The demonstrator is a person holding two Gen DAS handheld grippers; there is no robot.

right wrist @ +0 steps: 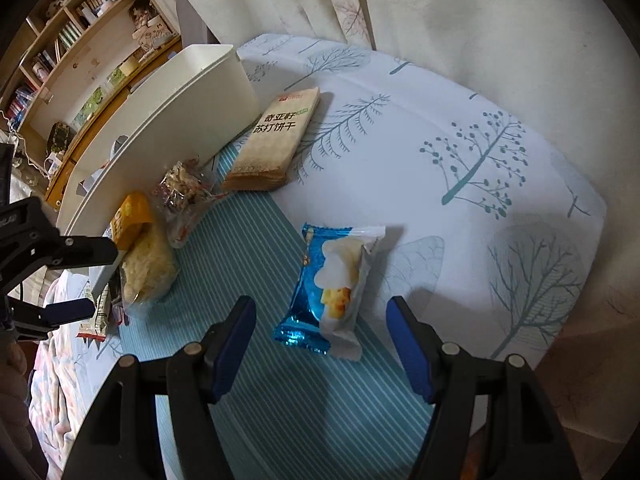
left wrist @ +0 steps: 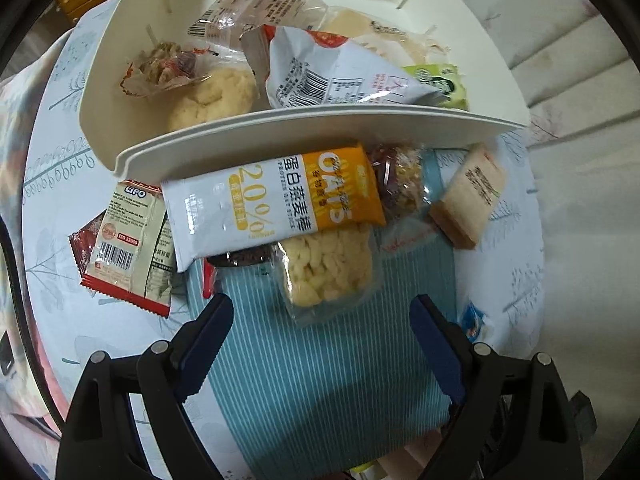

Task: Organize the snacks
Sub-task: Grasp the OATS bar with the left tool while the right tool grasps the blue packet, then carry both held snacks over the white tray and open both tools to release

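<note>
A white bin (left wrist: 320, 128) holds several snack packets and stands on a striped teal mat (left wrist: 328, 380). In front of it lie an orange-and-white oat bar (left wrist: 276, 200), a clear pack of puffed rice (left wrist: 328, 268), a red-edged Lipo packet (left wrist: 128, 240) and a tan cracker pack (left wrist: 472, 196). My left gripper (left wrist: 322, 320) is open and empty, just short of the rice pack. My right gripper (right wrist: 322, 328) is open, its fingers on either side of a blue-and-white packet (right wrist: 332, 288) on the mat. The bin (right wrist: 180, 112) and cracker pack (right wrist: 276, 140) show beyond.
A white cloth (right wrist: 460, 140) printed with teal trees covers the table under the mat. Pale curtains (right wrist: 440, 8) hang behind. A bookshelf (right wrist: 80, 40) stands far left. My left gripper (right wrist: 76, 280) shows at the left edge of the right wrist view.
</note>
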